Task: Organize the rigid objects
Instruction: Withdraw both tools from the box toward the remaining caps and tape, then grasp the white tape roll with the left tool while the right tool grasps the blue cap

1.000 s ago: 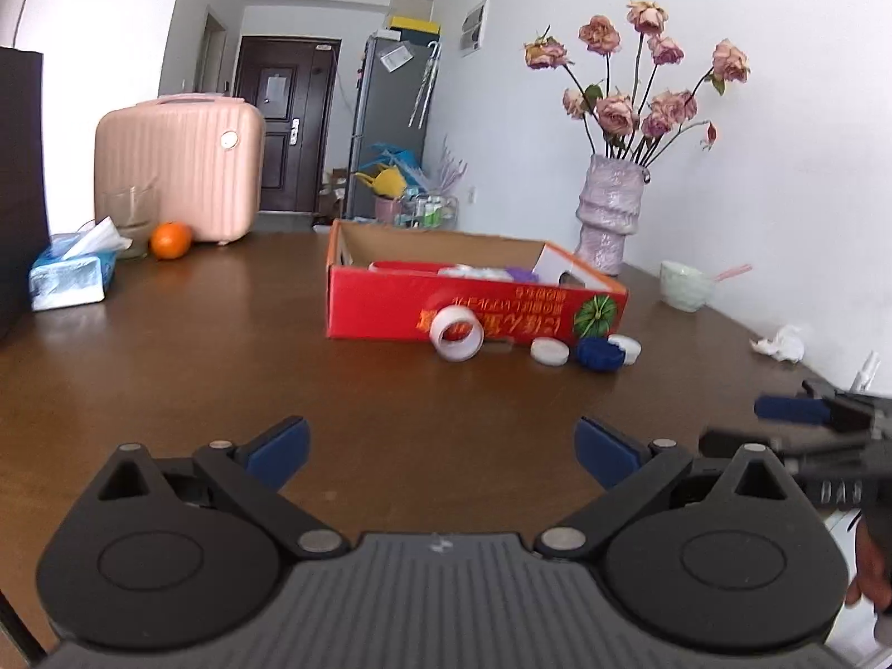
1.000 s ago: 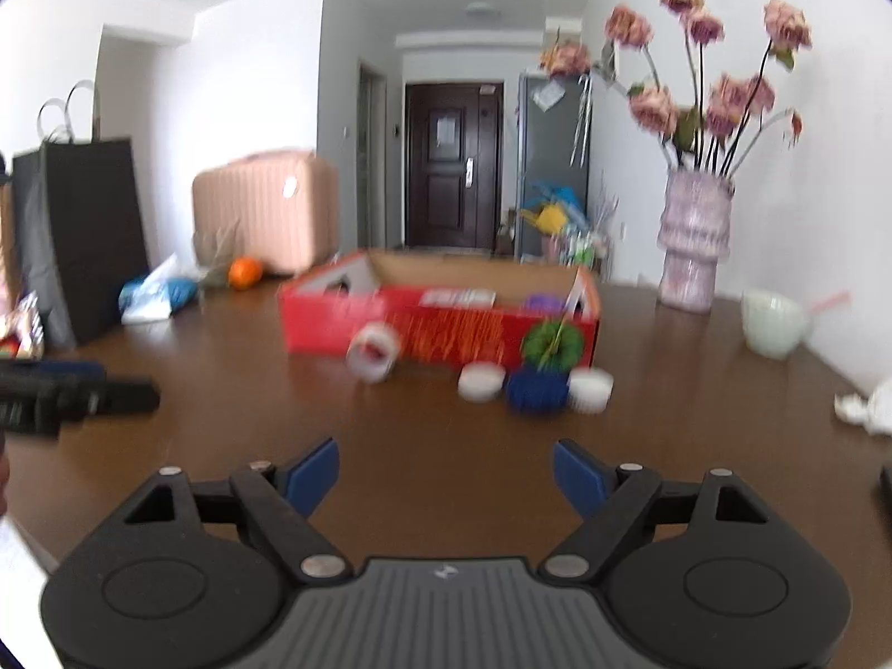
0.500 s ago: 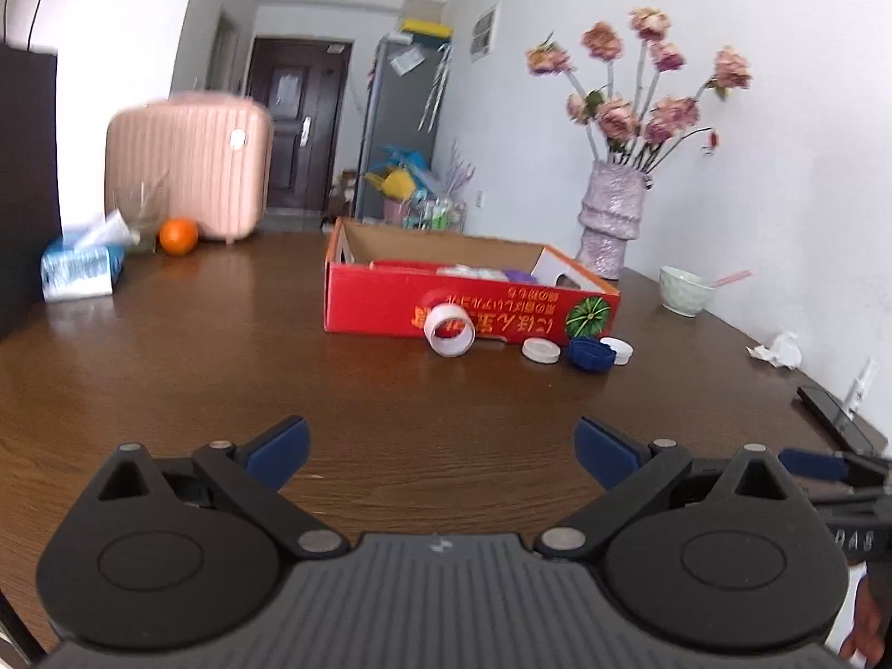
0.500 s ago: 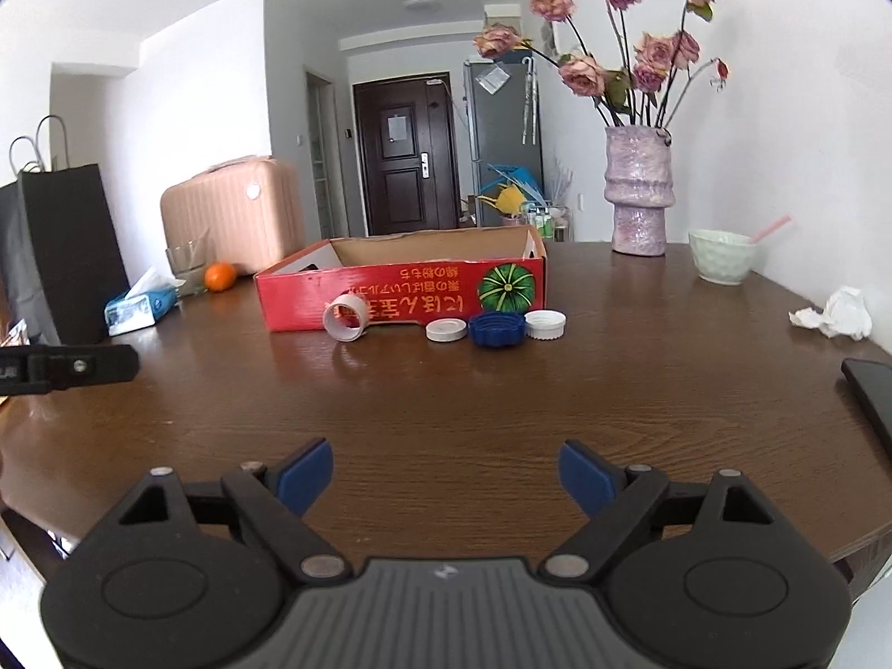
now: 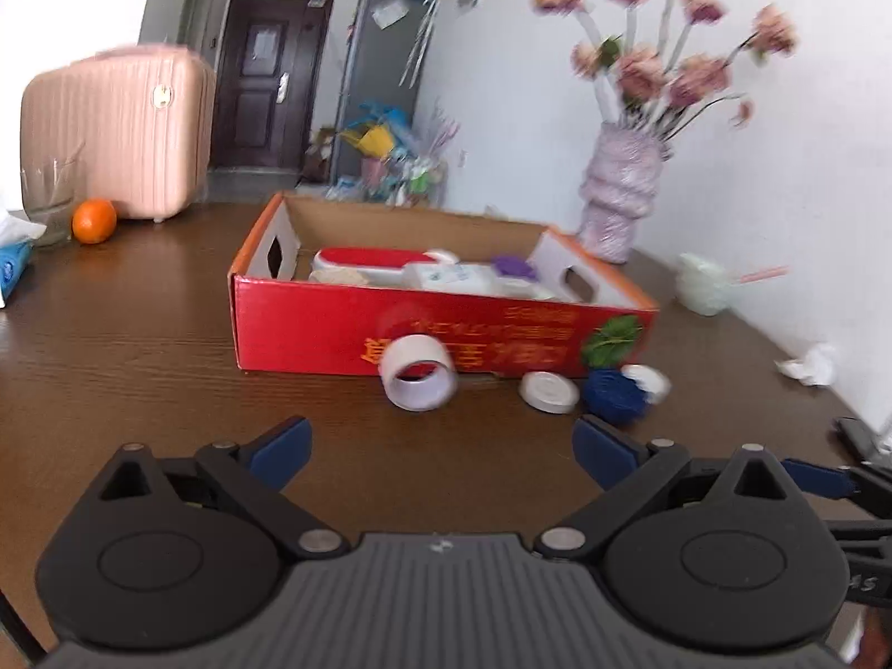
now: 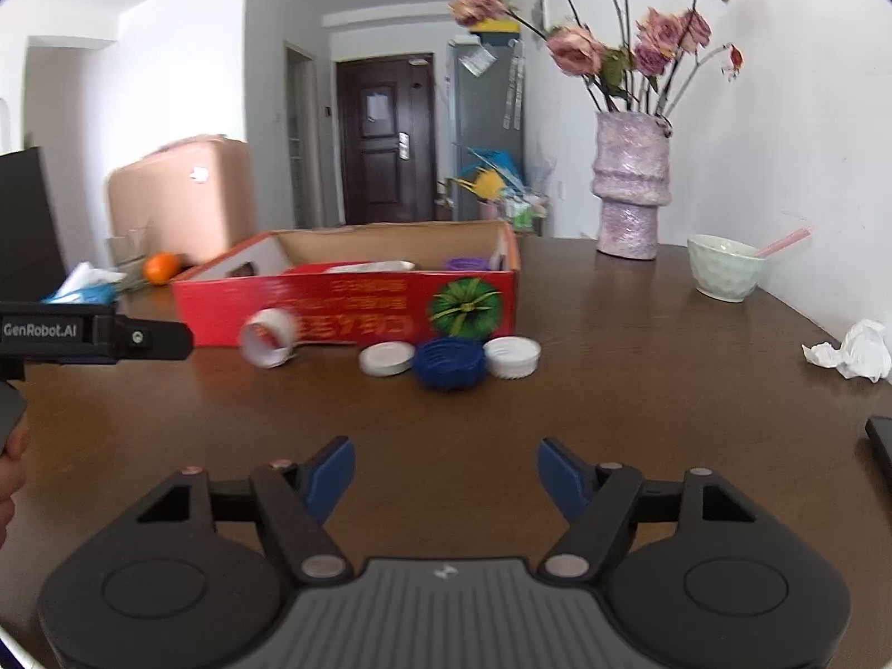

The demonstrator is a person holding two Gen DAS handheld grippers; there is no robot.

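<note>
A red cardboard box (image 5: 312, 323) (image 6: 357, 312) stands mid-table with several items inside. In front of it lie a white tape roll (image 5: 419, 371) (image 6: 268, 337), a white lid (image 5: 549, 392) (image 6: 386, 359), a blue lid (image 5: 615, 394) (image 6: 449, 363) and another white lid (image 5: 646, 381) (image 6: 512, 357). My left gripper (image 5: 440, 449) is open and empty, just short of the tape roll. My right gripper (image 6: 446, 471) is open and empty, short of the blue lid. The left gripper also shows at the left edge of the right wrist view (image 6: 95, 331).
A vase of pink flowers (image 6: 630, 189), a pale green bowl (image 6: 725, 267) and crumpled tissue (image 6: 853, 348) sit on the right. An orange (image 5: 93, 220), a tissue pack (image 5: 14, 265), a pink suitcase (image 5: 117, 134) and a black bag (image 6: 25, 223) are on the left. A phone (image 6: 881, 440) lies at the right edge.
Both grippers have moved closer to the box and the loose items; the left one now looks down into the box. Both stay open.
</note>
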